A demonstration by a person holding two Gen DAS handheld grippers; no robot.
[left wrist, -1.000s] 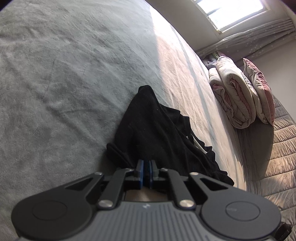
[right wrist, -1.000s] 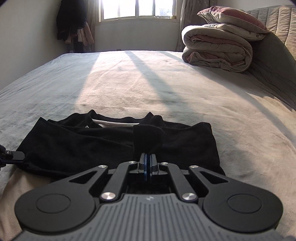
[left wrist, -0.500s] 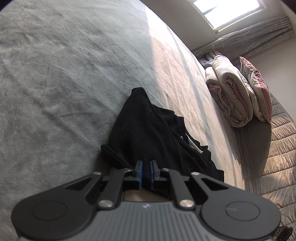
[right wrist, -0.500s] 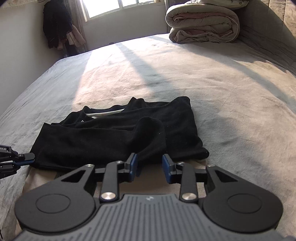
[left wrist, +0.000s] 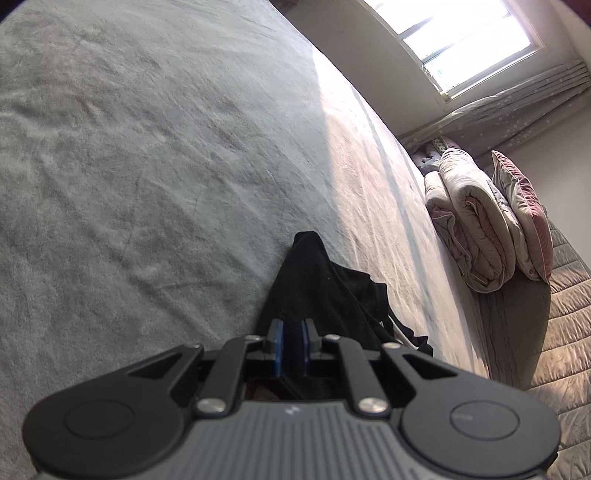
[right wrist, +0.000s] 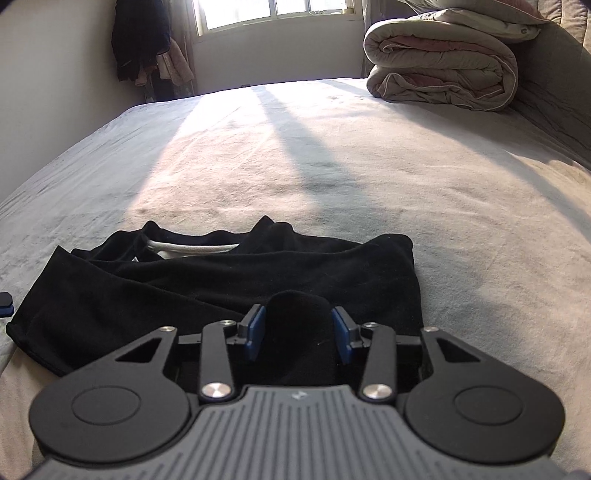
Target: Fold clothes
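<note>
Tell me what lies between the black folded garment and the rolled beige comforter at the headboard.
Only bare grey bedsheet, sunlit, separates black garment and rolled comforter; right wrist view shows it.

Bedroom, daylit. Wide bed [right wrist: 369, 166] under a plush grey cover, faintly creased, filling most of both views. Window [right wrist: 273, 11] in the far wall, bright and overexposed; sunlight falling across the cover in a broad pale band crossed by a dark stripe of shadow. Plain light walls. Curtain [left wrist: 517, 110] with a small star print hanging beside the window. Dark and pink clothes [right wrist: 147, 40] hanging in the left corner. Rolled duvet [right wrist: 443, 70], cream and pink, against a quilted headboard [left wrist: 569, 332], with a pink pillow [left wrist: 524, 218] leaning on it.
</note>
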